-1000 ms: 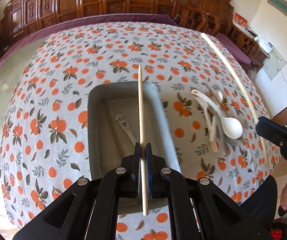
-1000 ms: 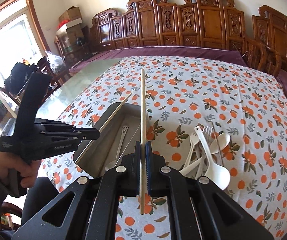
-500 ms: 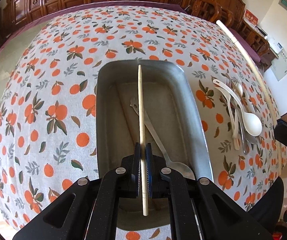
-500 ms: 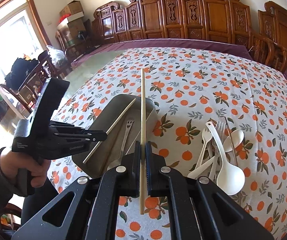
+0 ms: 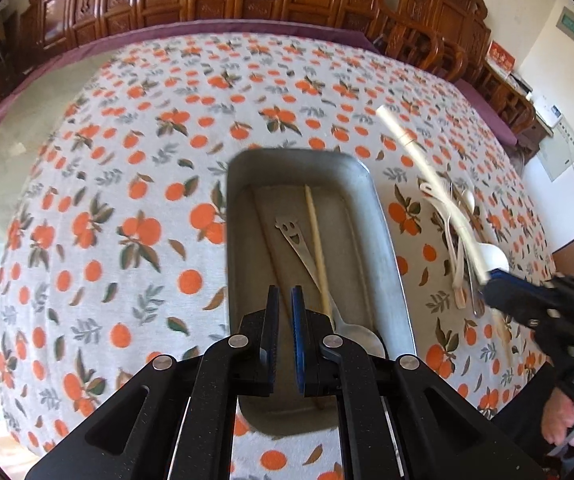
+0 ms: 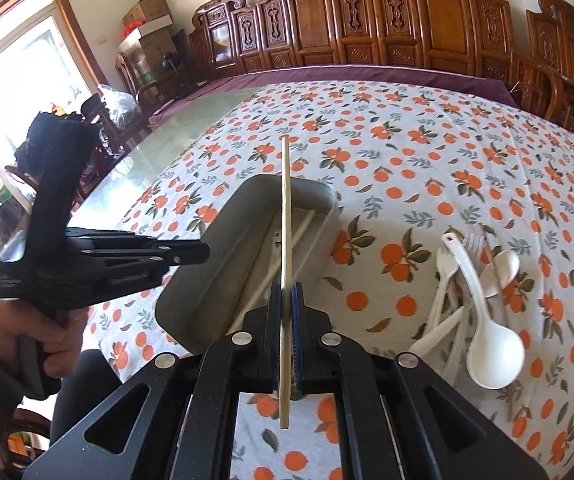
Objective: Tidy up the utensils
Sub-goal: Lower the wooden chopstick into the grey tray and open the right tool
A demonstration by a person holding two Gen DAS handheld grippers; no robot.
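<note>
Change: released since half a second ago, chopstick (image 5: 318, 248) now lying in metal tray (image 5: 383, 240) beside smiley-handled spoon (image 5: 299, 244).
Left claw (image 5: 283, 304): parted slightly, empty, above tray's near end.
Right claw (image 6: 285, 300): clamped on second chopstick (image 6: 285, 216), near tray.
Meaning: one chopstick filed; second likely next.
Outward: white spoons and forks (image 6: 475, 280) piled on table (image 6: 407, 140).

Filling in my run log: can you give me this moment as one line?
left claw: open over tray | chopstick in tray | right claw: shut on second chopstick | spoons on tablecloth
</note>
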